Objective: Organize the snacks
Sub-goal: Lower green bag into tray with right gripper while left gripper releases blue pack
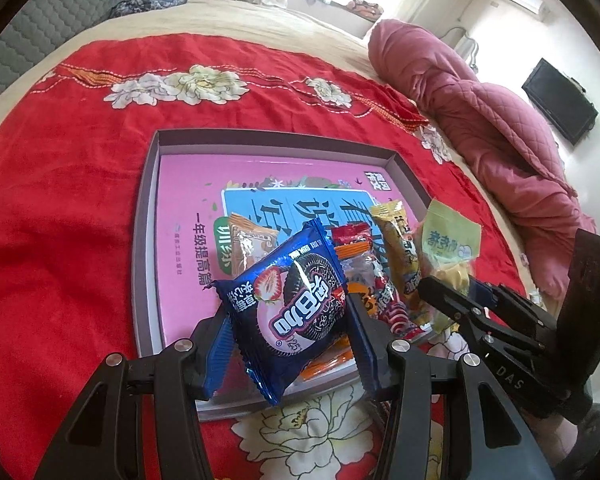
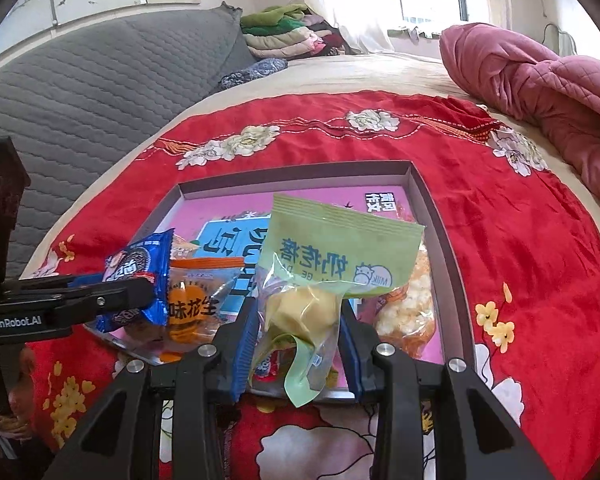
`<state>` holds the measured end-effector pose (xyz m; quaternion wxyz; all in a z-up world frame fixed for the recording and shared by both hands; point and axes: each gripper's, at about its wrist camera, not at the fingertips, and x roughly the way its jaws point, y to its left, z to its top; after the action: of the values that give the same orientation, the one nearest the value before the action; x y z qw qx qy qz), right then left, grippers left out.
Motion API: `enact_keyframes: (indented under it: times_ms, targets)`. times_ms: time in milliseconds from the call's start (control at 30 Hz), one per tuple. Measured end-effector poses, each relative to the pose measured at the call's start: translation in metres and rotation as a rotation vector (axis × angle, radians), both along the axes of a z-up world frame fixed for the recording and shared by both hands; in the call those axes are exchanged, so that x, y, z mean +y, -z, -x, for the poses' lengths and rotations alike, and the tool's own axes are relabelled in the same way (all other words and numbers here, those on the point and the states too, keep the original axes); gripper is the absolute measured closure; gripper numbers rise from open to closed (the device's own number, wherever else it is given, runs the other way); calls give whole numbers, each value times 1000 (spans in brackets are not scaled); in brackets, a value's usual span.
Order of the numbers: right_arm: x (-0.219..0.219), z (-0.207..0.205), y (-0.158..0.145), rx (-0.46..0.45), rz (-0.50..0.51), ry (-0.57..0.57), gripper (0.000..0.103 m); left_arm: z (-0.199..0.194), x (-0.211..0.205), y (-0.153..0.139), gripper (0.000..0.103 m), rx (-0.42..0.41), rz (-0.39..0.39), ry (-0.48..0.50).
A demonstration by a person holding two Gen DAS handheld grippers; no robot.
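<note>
My left gripper (image 1: pixel 288 312) clamps the blue cookie pack (image 1: pixel 290 300), my right gripper (image 2: pixel 298 330) the green milk-candy pouch (image 2: pixel 332 256); I should lower both gently toward the tray's (image 1: pixel 146 208) near edge

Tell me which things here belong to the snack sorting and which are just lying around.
Part of the job:
blue cookie pack in left gripper
green milk candy pack in right gripper
peanut pack
popcorn bag
tray

Lying about:
pink quilt
folded clothes
TV
</note>
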<state>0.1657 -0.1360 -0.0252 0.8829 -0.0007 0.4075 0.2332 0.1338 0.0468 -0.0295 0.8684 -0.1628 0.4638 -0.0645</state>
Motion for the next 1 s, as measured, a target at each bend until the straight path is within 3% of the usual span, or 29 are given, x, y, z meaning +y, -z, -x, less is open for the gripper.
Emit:
enact_keyframes:
  times_ms: [633,1000]
  targets:
    - [24,-2,3,-17,32,-56,65,-4,5,7,49,17,25,1]
    - [21,-6,6,-6,28,-28,64,-4,5,6,48,17,25,1]
